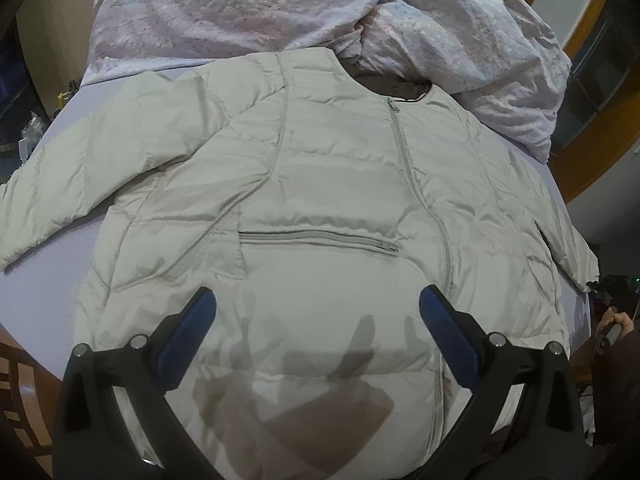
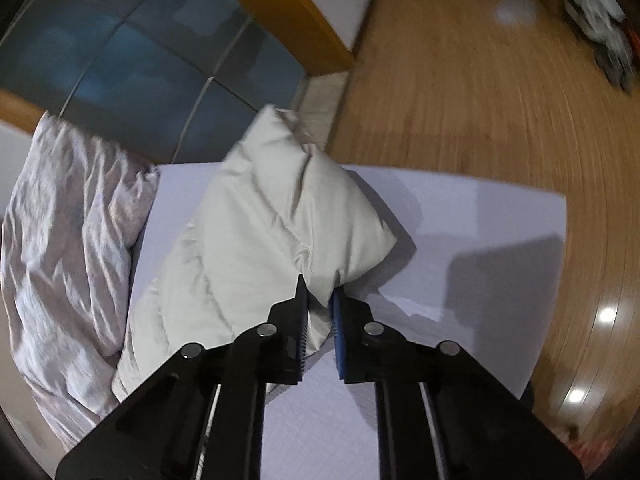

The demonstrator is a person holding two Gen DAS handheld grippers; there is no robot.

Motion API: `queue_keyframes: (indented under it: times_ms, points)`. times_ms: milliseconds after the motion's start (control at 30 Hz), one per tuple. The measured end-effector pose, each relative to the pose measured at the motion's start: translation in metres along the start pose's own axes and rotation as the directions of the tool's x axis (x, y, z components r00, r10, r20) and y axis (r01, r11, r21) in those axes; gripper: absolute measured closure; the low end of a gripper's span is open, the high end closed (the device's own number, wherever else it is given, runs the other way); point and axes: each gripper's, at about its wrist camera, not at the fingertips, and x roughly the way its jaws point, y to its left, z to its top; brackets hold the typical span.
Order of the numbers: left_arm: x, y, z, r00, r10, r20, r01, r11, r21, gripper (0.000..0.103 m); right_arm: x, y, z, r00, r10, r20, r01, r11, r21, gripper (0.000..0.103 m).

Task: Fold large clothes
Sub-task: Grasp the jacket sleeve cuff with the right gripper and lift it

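A pale beige puffer jacket (image 1: 328, 184) lies front up and zipped on a lilac bed sheet (image 1: 60, 128), collar away from me, left sleeve spread out to the left. My left gripper (image 1: 316, 300) hangs open and empty above the jacket's lower front, below the chest pocket zip. In the right wrist view my right gripper (image 2: 320, 292) is shut on the jacket's right sleeve (image 2: 280, 216), which is bunched up and lifted off the sheet (image 2: 460, 232). The right gripper also shows small at the right edge of the left wrist view (image 1: 612, 312).
A crumpled pinkish duvet (image 1: 280, 4) lies heaped beyond the collar and along the bed's far side (image 2: 60, 240). Wooden floor (image 2: 480, 100) runs past the bed's corner. A dark glass door (image 2: 140, 68) with an orange frame stands behind. A wooden chair (image 1: 20, 380) stands low left.
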Motion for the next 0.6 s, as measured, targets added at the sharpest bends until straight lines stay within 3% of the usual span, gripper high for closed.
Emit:
queue_keyframes:
  times_ms: [267,367,600]
  points:
    - [0.000,0.008,0.008,1.000,0.012,0.017,-0.012,1.000,-0.015,0.002,-0.014,0.071,0.003,0.994,0.112,0.007,-0.109,0.976,-0.190,0.094]
    - [0.000,0.013,0.010,0.999,0.026,0.032,-0.025,0.999,-0.029,0.002,-0.015,0.110,-0.009,0.987,0.159,-0.028,-0.161,0.947,-0.276,0.094]
    - [-0.006,0.034,0.015,0.995,0.075,0.059,-0.070,0.994,-0.080,0.002,-0.009,0.207,-0.068,0.955,0.244,-0.169,-0.295,0.839,-0.457,0.094]
